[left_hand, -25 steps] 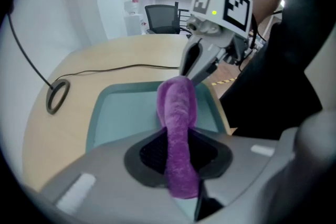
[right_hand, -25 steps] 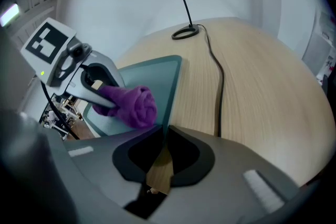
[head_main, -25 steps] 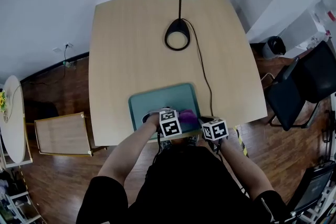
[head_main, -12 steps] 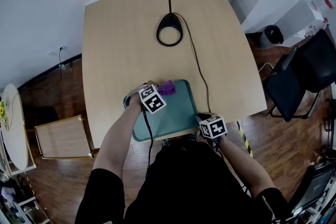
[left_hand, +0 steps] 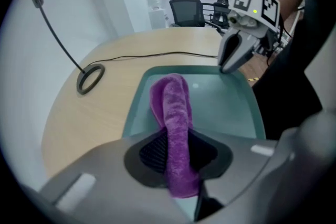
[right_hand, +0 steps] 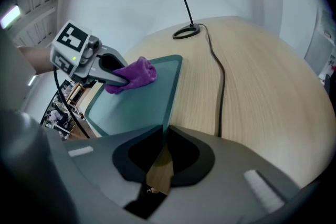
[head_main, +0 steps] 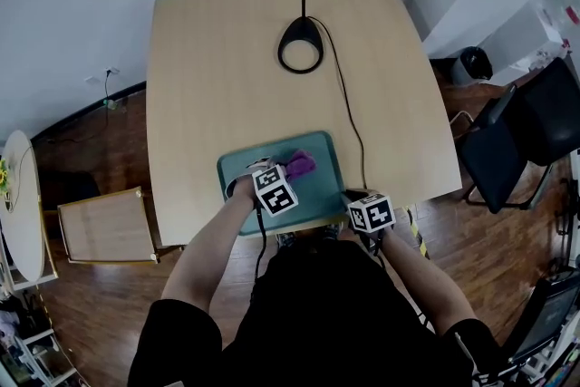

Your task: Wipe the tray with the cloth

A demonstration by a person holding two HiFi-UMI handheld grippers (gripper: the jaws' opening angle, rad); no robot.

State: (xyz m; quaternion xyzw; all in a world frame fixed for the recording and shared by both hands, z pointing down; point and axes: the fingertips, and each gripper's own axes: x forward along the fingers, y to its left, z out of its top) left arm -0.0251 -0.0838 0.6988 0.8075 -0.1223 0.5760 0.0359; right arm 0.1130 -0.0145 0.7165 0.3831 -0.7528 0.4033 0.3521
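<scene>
**Gripping the cloth (left_hand: 174, 107) over the tray (left_hand: 223, 107)**

The left gripper (left_hand: 176, 150) is clamped on a fuzzy purple cloth, rolled lengthwise, whose free end lies on the smooth teal tray, a rounded rectangle. The right gripper (right_hand: 159, 161) is closed on the tray's thin near-right rim. In the head view the marker cubes cover both pairs of jaws, which only the gripper views show. Beyond the tray, a lamp's ring base (head_main: 301, 43) and black cable (head_main: 349, 109) lie on the pale wood-grain table (head_main: 208, 77).
</scene>
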